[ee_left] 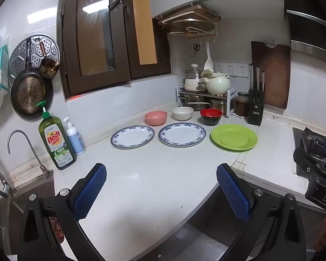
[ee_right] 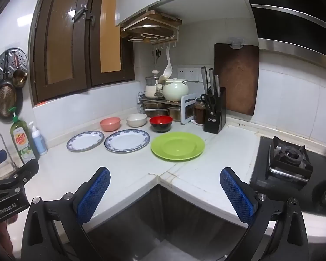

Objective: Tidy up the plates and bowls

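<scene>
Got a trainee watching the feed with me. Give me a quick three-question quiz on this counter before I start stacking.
1. True or false: the green plate is stacked on a blue-rimmed plate.
2. How many bowls stand behind the plates?
3. Which bowl is nearest the knife block: A pink bowl, B white bowl, C red bowl?

Key: 1 false, it lies alone on the counter. 2 three. 3 C.

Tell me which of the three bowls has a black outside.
The red-lined bowl, rightmost in the row, just behind the green plate; the pink bowl and white bowl are single-coloured.
</scene>
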`<state>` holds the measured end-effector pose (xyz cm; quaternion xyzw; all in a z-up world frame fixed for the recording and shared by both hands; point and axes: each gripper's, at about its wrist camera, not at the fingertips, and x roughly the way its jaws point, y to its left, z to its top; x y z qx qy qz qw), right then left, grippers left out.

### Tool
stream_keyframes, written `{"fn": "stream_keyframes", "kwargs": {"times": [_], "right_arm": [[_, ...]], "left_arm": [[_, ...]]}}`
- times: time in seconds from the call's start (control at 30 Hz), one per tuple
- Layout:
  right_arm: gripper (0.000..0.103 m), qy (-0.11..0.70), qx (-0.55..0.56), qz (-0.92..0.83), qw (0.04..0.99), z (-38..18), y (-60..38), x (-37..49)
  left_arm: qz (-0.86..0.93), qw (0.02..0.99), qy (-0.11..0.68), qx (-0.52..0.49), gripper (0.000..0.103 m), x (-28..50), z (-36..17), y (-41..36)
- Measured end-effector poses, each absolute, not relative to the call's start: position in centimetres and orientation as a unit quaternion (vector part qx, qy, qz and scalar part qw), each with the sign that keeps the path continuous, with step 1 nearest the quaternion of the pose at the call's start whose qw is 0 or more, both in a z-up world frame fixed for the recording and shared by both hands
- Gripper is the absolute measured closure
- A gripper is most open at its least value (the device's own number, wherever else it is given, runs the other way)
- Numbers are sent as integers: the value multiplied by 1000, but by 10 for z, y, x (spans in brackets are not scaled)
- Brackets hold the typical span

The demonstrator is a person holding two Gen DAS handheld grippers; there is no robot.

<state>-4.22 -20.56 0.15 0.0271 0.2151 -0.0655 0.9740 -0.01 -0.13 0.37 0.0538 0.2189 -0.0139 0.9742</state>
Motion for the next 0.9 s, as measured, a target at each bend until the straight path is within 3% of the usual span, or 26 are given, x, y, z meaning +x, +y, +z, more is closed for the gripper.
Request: {"fn": "stream_keyframes", "kwargs": {"times": [0.9], "right_arm": [[0, 210, 28, -78, 974, 4, -212, -36]], "left_arm": [[-32, 976, 212, 45, 0, 19, 10, -9]]}}
